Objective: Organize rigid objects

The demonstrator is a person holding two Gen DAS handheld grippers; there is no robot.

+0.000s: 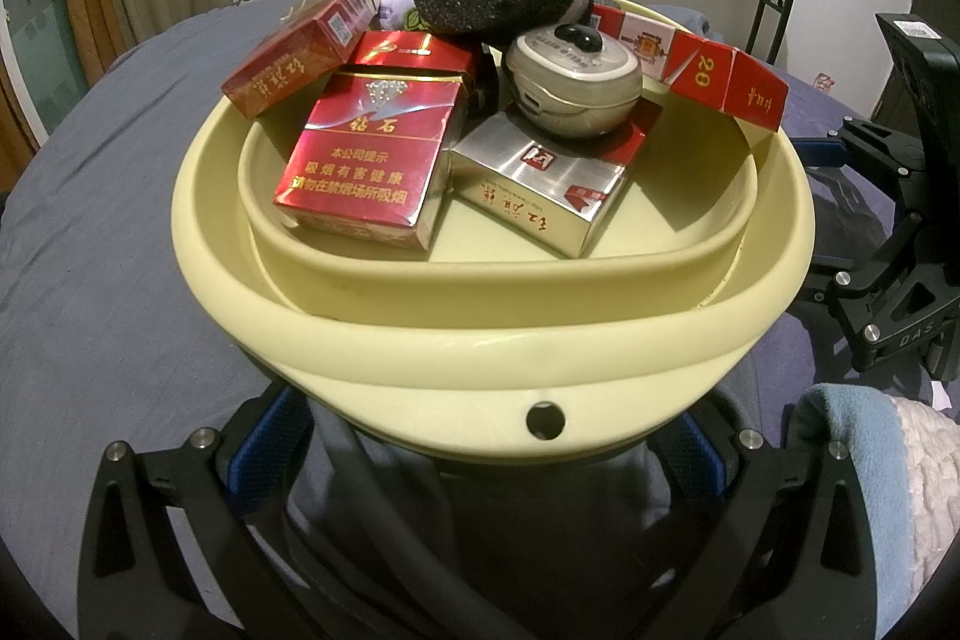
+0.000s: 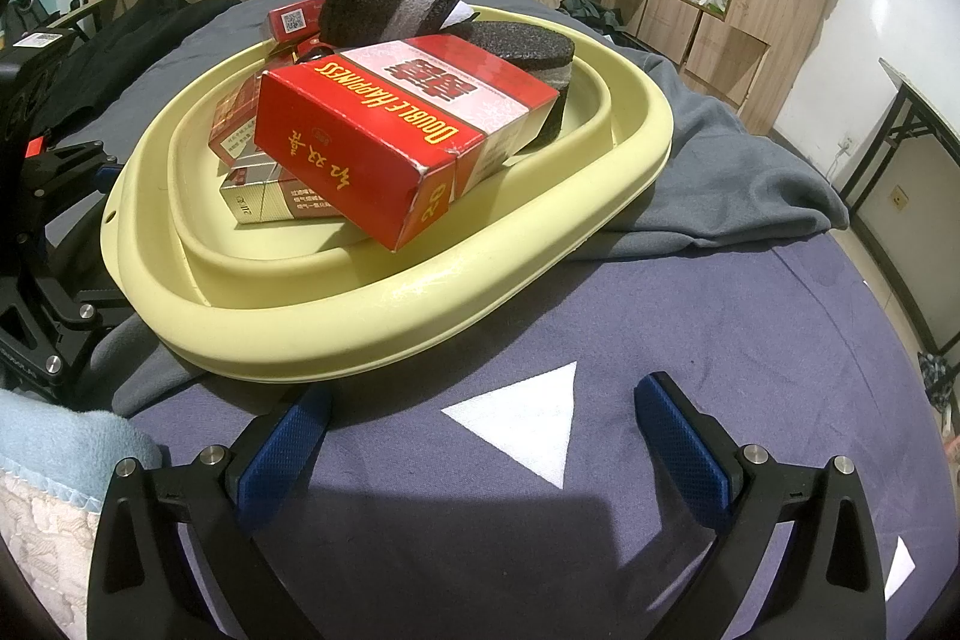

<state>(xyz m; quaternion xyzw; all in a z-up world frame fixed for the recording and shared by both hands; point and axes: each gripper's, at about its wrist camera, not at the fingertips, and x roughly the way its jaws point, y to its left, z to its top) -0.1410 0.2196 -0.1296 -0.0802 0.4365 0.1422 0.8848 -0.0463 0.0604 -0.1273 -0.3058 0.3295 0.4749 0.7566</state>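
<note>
A pale yellow plastic basin (image 2: 384, 316) sits on the blue-grey bedspread (image 2: 690, 316), heaped with glossy red cigarette packs (image 1: 366, 160). The left gripper (image 1: 480, 436) spreads wide, perhaps under its rim; the right gripper (image 2: 480, 436) gapes empty beside it.

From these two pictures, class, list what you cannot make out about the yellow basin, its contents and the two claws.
- Left claw: in the left wrist view its tips sit under the basin rim, so the grip is hidden.
- Lower foam block: in the right wrist view the Double Happiness box covers its front.
- Silver round case: lid lettering too small to read.
- Basin floor: mostly hidden by packs.
</note>
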